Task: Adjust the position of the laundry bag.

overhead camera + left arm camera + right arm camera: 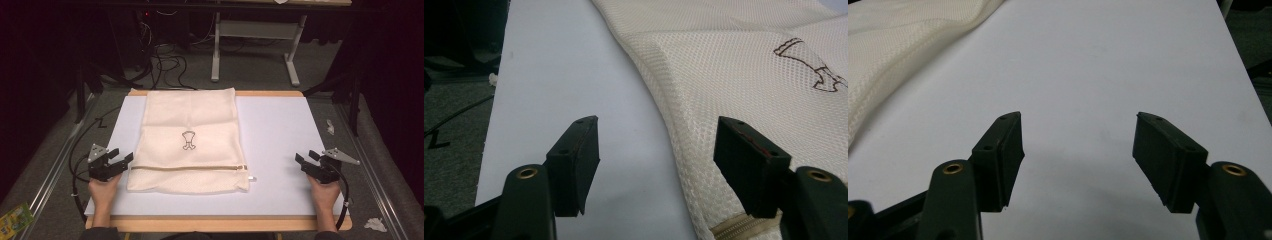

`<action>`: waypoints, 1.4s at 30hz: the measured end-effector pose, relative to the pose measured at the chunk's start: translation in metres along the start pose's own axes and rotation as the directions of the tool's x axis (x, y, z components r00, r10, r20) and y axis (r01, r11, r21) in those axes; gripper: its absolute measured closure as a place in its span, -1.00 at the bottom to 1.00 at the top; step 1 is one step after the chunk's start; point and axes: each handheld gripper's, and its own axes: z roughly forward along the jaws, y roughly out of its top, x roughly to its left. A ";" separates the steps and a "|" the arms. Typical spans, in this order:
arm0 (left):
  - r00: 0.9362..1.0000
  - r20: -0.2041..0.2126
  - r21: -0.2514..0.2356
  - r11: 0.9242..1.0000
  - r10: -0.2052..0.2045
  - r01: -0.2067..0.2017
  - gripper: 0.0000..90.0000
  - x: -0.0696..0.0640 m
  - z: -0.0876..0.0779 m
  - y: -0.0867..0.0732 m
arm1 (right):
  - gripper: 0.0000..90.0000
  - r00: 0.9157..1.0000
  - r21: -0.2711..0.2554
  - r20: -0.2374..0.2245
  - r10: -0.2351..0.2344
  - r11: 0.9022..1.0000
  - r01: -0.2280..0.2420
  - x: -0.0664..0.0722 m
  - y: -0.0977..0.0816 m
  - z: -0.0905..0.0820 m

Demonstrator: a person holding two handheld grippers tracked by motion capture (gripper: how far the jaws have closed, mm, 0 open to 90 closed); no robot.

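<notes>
A cream mesh laundry bag (189,140) lies flat on the white table top (280,130), with a small dark printed figure (188,140) at its middle and a zipper (189,168) running across near its front edge. My left gripper (121,159) rests open at the bag's left edge; in the left gripper view the bag's mesh (744,85) lies under its right jaw and the zipper's end (736,229) shows at the bottom. My right gripper (306,157) stands open over bare table right of the bag, nothing between its fingers (1003,150).
The white zipper pull (251,178) sticks out at the bag's front right corner. The table's wooden front edge (215,222) lies just behind the hands. Cables (165,65) and a desk frame (255,45) stand on the floor beyond. Crumpled scraps (375,224) lie at the right.
</notes>
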 end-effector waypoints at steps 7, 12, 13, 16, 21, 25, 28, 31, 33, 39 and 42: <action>1.000 -0.001 -0.013 1.000 -0.013 0.013 -0.19 0.001 -0.001 0.000 | -0.15 1.000 -0.007 -0.012 0.019 1.000 -0.020 -0.003 0.000 0.000; 1.000 0.011 0.019 1.000 -0.015 0.015 -0.16 0.002 0.002 0.002 | -0.08 1.000 -0.006 -0.002 0.003 1.000 -0.003 -0.001 0.001 0.000; 1.000 0.009 0.026 0.999 -0.022 0.022 -0.16 0.003 0.003 0.002 | -0.07 1.000 -0.005 -0.001 0.003 1.000 -0.003 0.000 0.001 0.000; 1.000 0.010 0.030 0.999 -0.022 0.022 -0.15 0.003 0.003 0.002 | -0.04 1.000 0.000 0.011 -0.002 1.000 0.002 0.001 0.002 0.000; 1.000 0.012 0.035 0.999 -0.029 0.029 -0.14 0.003 0.002 0.003 | 0.00 0.999 0.016 0.024 -0.032 0.999 0.031 0.003 0.003 0.002; 0.999 0.020 0.044 0.998 -0.036 0.035 -0.15 0.003 0.000 0.006 | 0.02 0.999 0.030 0.025 -0.031 0.999 0.031 0.006 0.004 0.003; 0.999 0.024 0.055 0.998 -0.030 0.028 -0.15 0.000 0.000 0.008 | 0.09 1.000 0.051 0.013 -0.028 0.998 0.027 0.007 0.005 0.002; 0.999 0.030 0.065 0.998 -0.019 0.017 -0.16 -0.003 -0.001 0.010 | 0.11 1.000 0.053 0.001 -0.025 0.998 0.025 0.008 0.006 0.002; 0.999 0.036 0.068 0.998 -0.015 0.012 -0.16 -0.005 -0.001 0.012 | 0.13 1.000 0.055 -0.007 -0.026 0.998 0.027 0.009 0.007 0.001; 0.999 0.050 0.092 0.996 -0.007 0.003 -0.17 -0.010 -0.001 0.015 | 0.15 0.999 0.054 -0.035 -0.030 0.998 0.032 0.016 0.010 0.000; 0.999 0.054 0.108 0.994 -0.005 0.000 -0.18 -0.012 -0.001 0.017 | 0.17 0.998 0.061 -0.052 -0.027 0.998 0.030 0.021 0.012 0.001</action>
